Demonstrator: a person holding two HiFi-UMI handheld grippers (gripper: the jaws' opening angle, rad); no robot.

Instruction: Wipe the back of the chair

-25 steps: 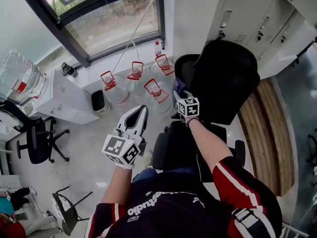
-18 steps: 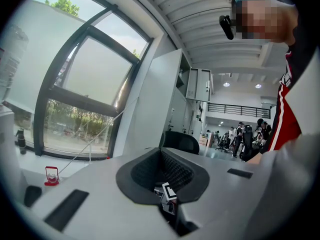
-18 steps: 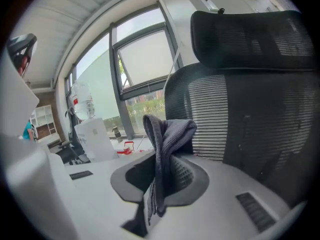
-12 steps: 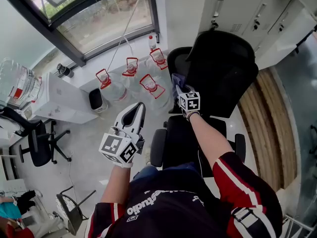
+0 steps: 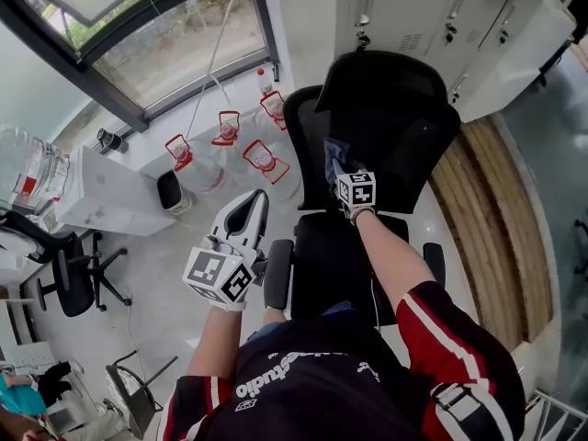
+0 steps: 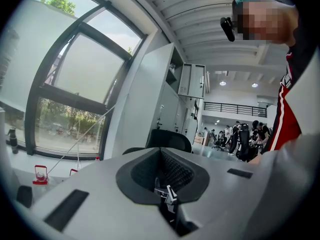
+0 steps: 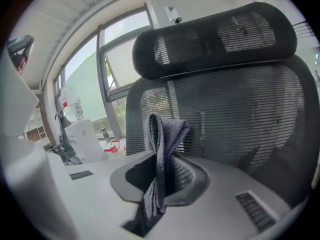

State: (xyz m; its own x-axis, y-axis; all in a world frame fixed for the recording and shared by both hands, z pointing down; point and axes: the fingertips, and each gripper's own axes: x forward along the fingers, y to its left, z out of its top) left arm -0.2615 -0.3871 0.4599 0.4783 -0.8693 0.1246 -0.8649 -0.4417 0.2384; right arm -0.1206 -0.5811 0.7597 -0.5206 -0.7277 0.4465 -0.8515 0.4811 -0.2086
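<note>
The right tongs (image 5: pixel 334 158) are clamped on a grey cloth (image 7: pixel 163 134). The cloth is folded and is seen standing up out of the jaws. It is held at the black mesh chair back (image 5: pixel 404 127), on the side facing the seat (image 5: pixel 335 265) and below the headrest (image 7: pixel 215 34). In the head view the cloth is seen at the left part of the chair back. Whether cloth and mesh touch cannot be told.

The left tongs (image 5: pixel 248 211) are held off to the left of the chair, just beside the armrest (image 5: pixel 278 274) and above the floor (image 5: pixel 175 274). Their jaws are closed together, and nothing is gripped between them. They are pointed toward the window (image 6: pixel 75 84).

Water jugs (image 5: pixel 262 159) with red handles are grouped on the floor under the window, left of the chair. Grey lockers (image 5: pixel 413 12) are seen behind the chair back. A white box (image 5: pixel 101 200) is seen at the left, with another black chair (image 5: pixel 73 269) near it.
</note>
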